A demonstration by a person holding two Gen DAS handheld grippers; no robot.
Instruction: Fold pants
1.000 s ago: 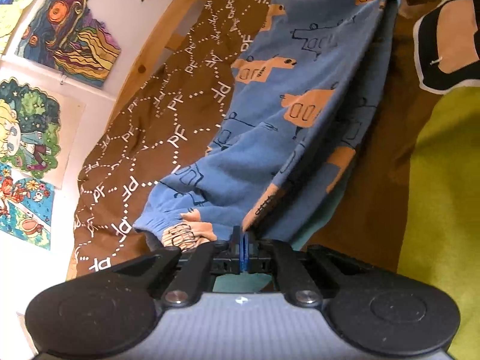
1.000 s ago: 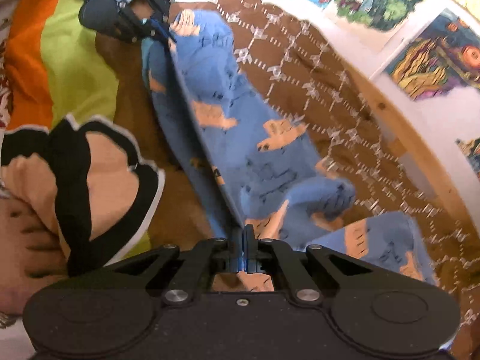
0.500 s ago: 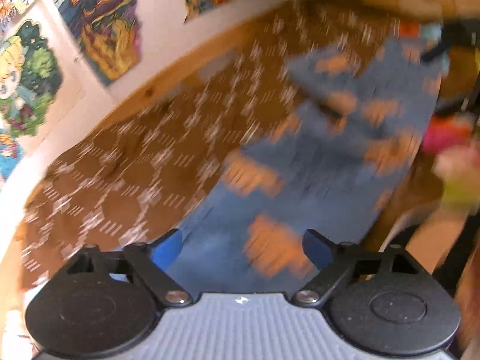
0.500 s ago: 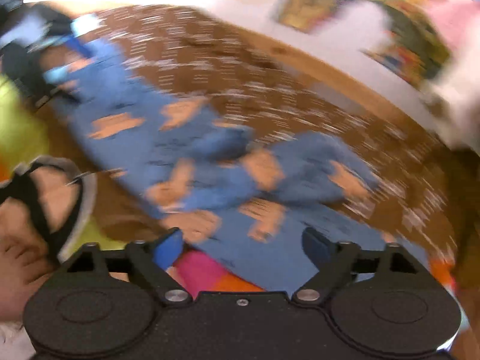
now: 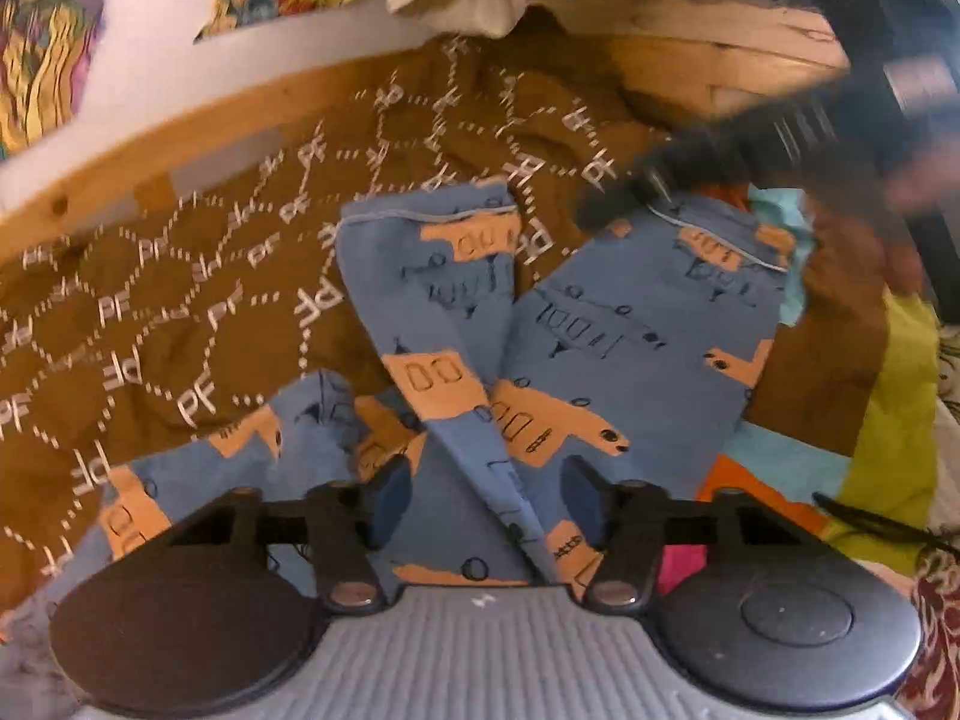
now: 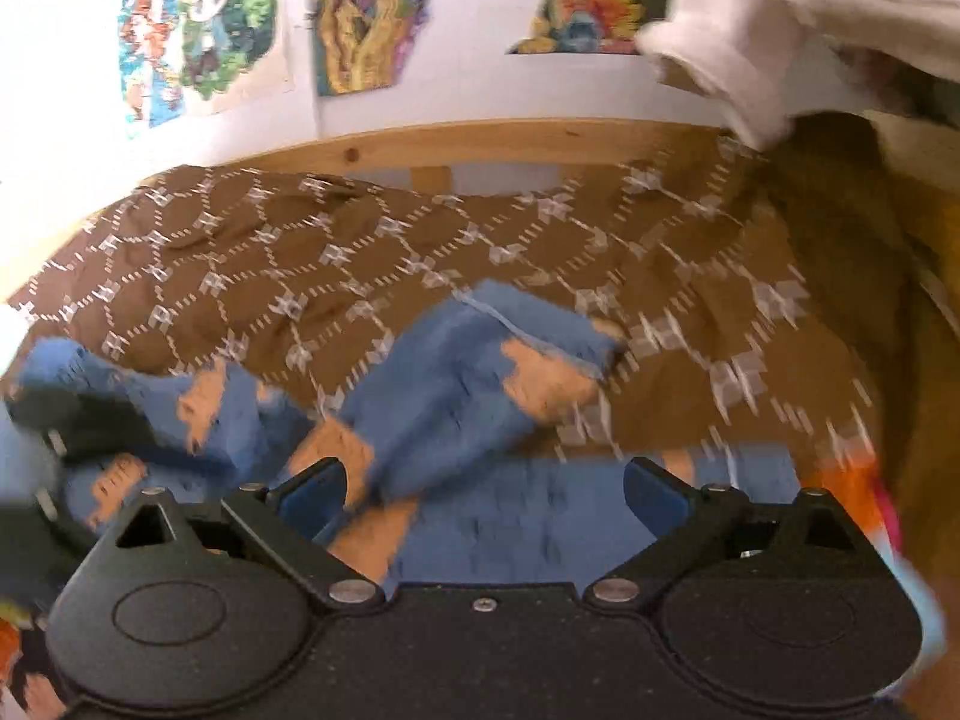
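Showing only rightward: wall posters (image 6: pixel 204 42) above pants (image 6: pixel 444 396).

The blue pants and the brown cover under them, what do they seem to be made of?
Blue pants: soft matte knit, probably cotton jersey; they lie limp, crease easily and carry a printed orange pattern. Brown cover: thin woven fabric, likely cotton; matte, wrinkled, with white printed dashes and letters. Exact fibres cannot be told.

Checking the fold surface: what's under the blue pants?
The blue pants lie on a brown patterned bedspread, which shows around their far and left sides. Near their right edge, orange and pink fabric peeks out. Whatever lies directly beneath the pants is covered.
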